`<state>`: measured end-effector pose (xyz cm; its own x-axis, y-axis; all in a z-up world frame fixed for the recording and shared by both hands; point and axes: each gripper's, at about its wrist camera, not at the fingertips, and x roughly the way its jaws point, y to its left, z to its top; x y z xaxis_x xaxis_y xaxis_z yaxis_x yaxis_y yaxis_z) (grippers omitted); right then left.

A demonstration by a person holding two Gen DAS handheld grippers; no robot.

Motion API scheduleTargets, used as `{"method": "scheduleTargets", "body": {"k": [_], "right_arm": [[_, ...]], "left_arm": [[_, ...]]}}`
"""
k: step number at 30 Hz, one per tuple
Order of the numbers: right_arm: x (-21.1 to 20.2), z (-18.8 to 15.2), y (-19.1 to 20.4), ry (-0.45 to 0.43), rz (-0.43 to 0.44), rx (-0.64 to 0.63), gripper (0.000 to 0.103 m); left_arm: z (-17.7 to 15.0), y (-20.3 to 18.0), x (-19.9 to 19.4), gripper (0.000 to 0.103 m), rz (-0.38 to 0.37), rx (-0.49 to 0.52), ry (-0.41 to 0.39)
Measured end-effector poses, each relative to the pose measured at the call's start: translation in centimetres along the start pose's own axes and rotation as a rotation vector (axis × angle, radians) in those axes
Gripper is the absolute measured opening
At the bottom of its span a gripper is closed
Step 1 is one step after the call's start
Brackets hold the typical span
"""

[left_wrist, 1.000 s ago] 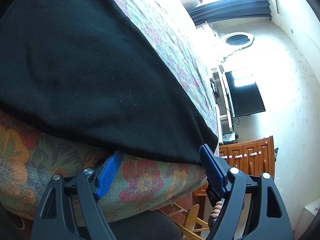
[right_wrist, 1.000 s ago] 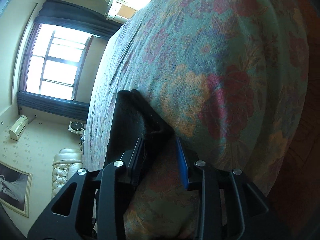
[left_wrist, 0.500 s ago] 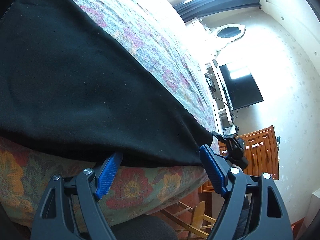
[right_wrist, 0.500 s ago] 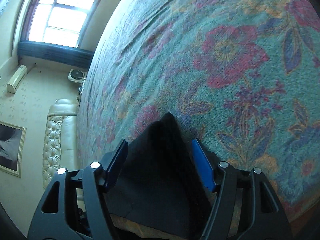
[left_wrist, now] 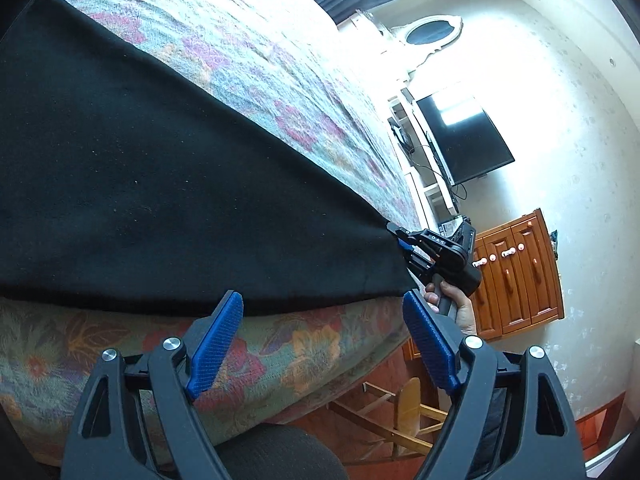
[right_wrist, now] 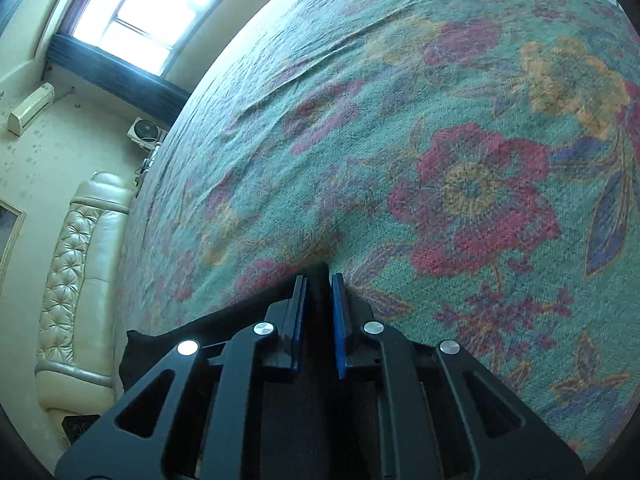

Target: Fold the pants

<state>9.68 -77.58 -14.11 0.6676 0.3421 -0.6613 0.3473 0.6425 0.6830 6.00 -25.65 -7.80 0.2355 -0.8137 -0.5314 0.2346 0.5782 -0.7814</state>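
Observation:
The black pants (left_wrist: 160, 184) lie spread flat on the flowered bedspread (left_wrist: 280, 80), their near hem along the bed's edge. My left gripper (left_wrist: 322, 300) hangs open just short of that hem, and nothing sits between its blue pads (left_wrist: 216, 344). At the hem's right corner, a person's hand (left_wrist: 460, 308) holds my right gripper (left_wrist: 404, 246). In the right wrist view the right gripper (right_wrist: 318, 280) has its jaws closing, and its pads pinch the corner of the black pants (right_wrist: 180, 332).
Past the bed's right side stand a wall television (left_wrist: 464, 140), a wooden cabinet (left_wrist: 516, 276) and a wooden chair (left_wrist: 404, 404) low on the floor. A cream tufted sofa (right_wrist: 72, 272) and a window (right_wrist: 136, 12) lie beyond the bed's far side.
The right gripper swung over the bedspread, opened wide around the pants' corner, then closed on it. It came into the left wrist view. The left gripper rolled a little and stayed open.

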Motion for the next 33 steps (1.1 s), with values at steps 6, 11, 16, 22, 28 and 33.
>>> {"method": "scheduleTargets", "body": {"k": [6, 11, 16, 22, 28, 33], "right_arm": [[-3.5, -0.7, -2.7, -0.062, 0.092, 0.122, 0.056], [-5.6, -3.8, -4.4, 0.020, 0.169, 0.136, 0.062], [-5.6, -5.4, -4.0, 0.087, 0.250, 0.095, 0.075], [-4.6, -4.7, -2.0, 0.170, 0.247, 0.041, 0.079], [-3.7, -3.9, -1.8, 0.186, 0.257, 0.048, 0.084], [-2.7, -4.0, -0.2, 0.275, 0.284, -0.019, 0.090]], "left_arm": [[0.3, 1.9, -0.5, 0.081, 0.017, -0.043, -0.009], [0.5, 2.1, -1.1, 0.081, -0.001, -0.040, -0.015], [0.5, 1.6, -2.0, 0.081, -0.037, -0.018, -0.020], [2.0, 2.2, -4.1, 0.086, -0.055, 0.023, -0.041], [5.0, 5.6, -4.9, 0.087, 0.014, -0.039, -0.080], [6.0, 8.5, -6.8, 0.087, 0.064, -0.048, -0.134]]}}
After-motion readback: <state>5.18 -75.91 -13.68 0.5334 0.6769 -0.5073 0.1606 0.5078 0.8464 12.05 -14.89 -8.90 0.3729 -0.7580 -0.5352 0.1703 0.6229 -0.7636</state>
